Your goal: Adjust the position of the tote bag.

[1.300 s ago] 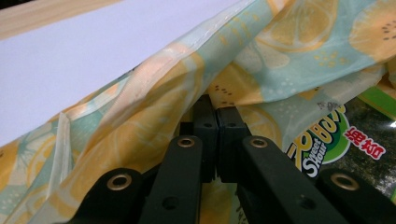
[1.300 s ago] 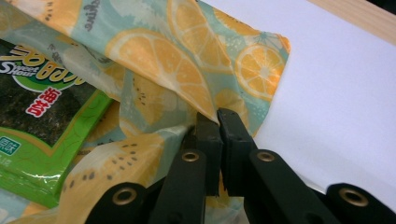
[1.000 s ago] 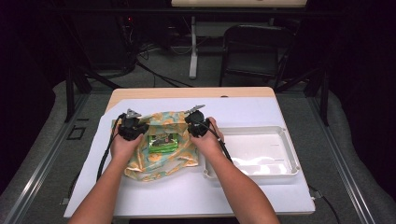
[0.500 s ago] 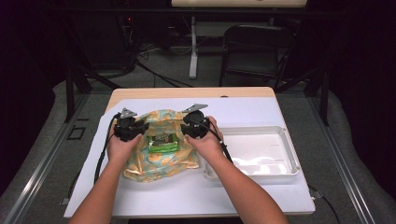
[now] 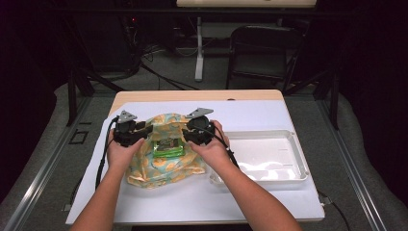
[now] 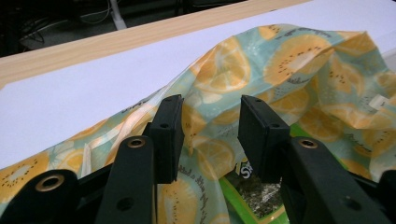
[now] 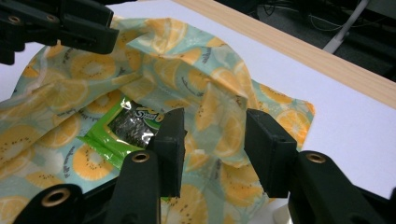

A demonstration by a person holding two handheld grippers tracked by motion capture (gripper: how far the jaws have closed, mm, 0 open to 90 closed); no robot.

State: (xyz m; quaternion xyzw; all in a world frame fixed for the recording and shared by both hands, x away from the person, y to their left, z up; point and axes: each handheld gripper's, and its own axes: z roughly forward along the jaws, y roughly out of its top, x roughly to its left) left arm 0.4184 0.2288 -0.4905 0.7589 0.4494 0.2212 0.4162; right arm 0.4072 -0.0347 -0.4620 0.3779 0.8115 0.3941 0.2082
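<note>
A fruit-print bag (image 5: 166, 161), teal with orange citrus slices, lies on the white sheet (image 5: 250, 113) that covers the wooden table (image 5: 192, 95), toward the sheet's left half and nearer its middle than its front edge. On the bag's opened middle rests a green snack packet (image 5: 168, 147), lying flat with the printed film rising around it at the far side. The left gripper (image 5: 136, 133) sits at the bag's left edge, held in the person's left hand (image 5: 121, 153); in the left gripper view its jaws stand apart, with a raised fold of the bag between them and not pinched. The right gripper (image 5: 190, 134) sits at the bag's right edge in the right hand (image 5: 213, 151); in the right gripper view its jaws are likewise spread, straddling a crumpled ridge of the bag just beside the packet. A clear plastic tray (image 5: 293, 159) stands on the sheet's right side, just beside the bag's right corner.
</note>
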